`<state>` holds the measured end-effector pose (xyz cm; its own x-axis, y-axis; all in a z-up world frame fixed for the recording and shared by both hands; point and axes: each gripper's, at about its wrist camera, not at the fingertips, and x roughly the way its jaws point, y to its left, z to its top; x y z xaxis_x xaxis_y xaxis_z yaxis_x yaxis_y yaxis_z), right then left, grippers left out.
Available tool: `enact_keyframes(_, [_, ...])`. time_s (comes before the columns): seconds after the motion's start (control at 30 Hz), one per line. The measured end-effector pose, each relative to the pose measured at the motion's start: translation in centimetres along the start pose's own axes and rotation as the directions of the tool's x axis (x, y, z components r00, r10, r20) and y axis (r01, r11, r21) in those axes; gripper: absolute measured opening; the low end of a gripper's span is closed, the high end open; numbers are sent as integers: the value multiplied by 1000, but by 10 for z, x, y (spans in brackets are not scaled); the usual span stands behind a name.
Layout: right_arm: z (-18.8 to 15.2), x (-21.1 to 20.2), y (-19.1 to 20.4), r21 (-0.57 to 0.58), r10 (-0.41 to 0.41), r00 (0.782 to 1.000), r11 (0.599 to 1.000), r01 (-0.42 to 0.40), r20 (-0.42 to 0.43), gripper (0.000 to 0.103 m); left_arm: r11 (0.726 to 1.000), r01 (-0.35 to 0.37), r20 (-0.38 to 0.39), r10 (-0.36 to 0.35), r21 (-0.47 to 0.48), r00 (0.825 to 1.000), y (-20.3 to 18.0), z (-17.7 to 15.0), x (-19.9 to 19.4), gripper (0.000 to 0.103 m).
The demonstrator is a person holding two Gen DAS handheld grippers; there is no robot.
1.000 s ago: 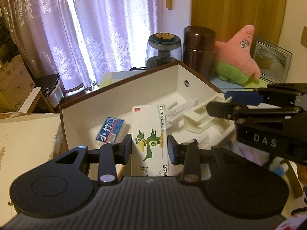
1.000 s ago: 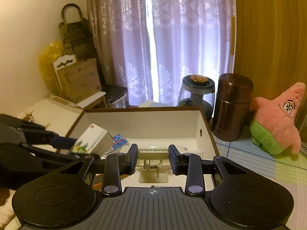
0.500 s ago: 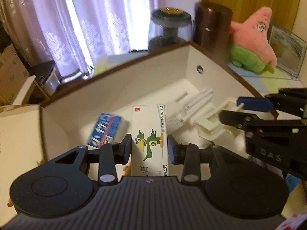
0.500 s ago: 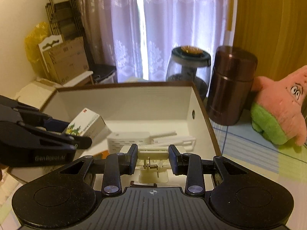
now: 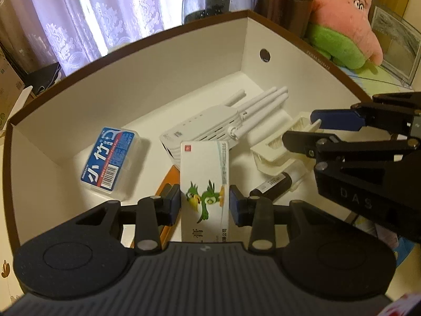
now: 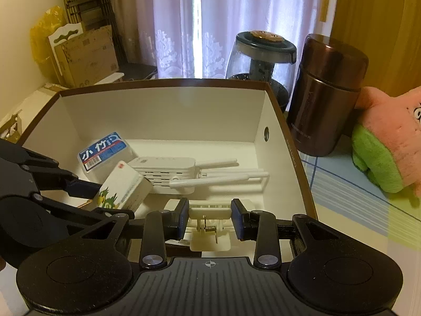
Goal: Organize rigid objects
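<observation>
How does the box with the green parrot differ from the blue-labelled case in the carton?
The parrot box is opaque white card, clamped in the left gripper above the carton floor; the blue-labelled case is clear plastic, lying untouched on the floor of the carton. The parrot box looks longer and narrower. Both are small rectangular packs.

Daylight is glaring thru the curtains (image 6: 200,26), blowing out w/ a purple tint; room light is running warm yellow. The box (image 5: 168,84) interior is showing soft shadows. Fisheye is bending edges, corners vignetting black. Focus is staying sharp.
</observation>
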<state>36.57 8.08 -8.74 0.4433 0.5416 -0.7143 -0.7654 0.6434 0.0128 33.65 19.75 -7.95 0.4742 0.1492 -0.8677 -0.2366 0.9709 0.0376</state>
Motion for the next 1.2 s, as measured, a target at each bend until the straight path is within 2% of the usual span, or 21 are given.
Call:
enact_keyframes(0.1, [2,1,-3,26,13,1000,1000,-13,2,31,1000,6,10,-6,6,1000,-2,1,0,36])
enact_keyframes(0.17, [2,-1,-4,39,16,1000,999,-17,2,33,1000,9,17,-9,2,1000,-1,2,-1,44])
enact_keyframes(0.2, [2,-2,-4,38,15,1000,999,-15,1,38,1000,7,17,-7,0,1000,-1,2,-2,50])
enact_keyframes(0.23, [2,-3,-3,35,13,1000,999,-13,2,44,1000,4,20,-4,-1,1000,0,1,-3,51])
enact_keyframes(0.3, [1,-7,-3,33,3,1000,999,-4,11,52,1000,-6,25,6,8,1000,0,0,-4,51])
enact_keyframes(0.4, [0,-10,-4,36,7,1000,999,-7,9,56,1000,-12,28,12,10,1000,1,-1,-7,52])
enact_keyframes(0.87, [-3,-33,2,60,12,999,998,-14,39,59,999,-30,57,32,-29,998,13,-8,-30,52])
enact_keyframes(1.2, [-20,-79,10,129,45,994,990,-57,98,59,998,-28,131,35,-57,991,16,-28,-75,52])
